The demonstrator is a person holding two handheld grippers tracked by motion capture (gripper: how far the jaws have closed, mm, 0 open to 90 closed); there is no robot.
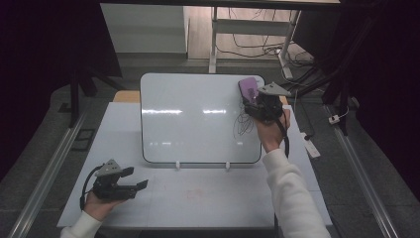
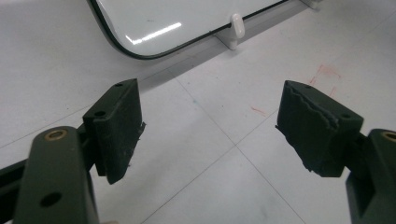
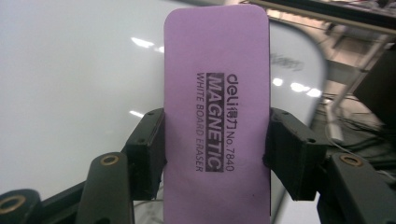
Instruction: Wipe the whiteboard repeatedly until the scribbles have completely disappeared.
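Purple foam fills the right gripper [image 3: 217, 154], whose jaws pinch the long sides of a magnetic whiteboard eraser [image 3: 217, 93], presumably keeping its face flat toward the whiteboard [image 1: 198, 119] near the black scribble [image 1: 242, 124] at the board's three o'clock edge. Its own view reads the printed label; the high view places it on the board. At the table's [image 1: 198, 198] seven o'clock, the left gripper [image 1: 141, 184] rests spread wide and empty.

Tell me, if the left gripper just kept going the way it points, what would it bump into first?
Probably the white table: the left gripper, fingers open and empty, tilts down at bare tabletop. Sliding on, it would likely reach the whiteboard and its white clip, though depth is unclear.
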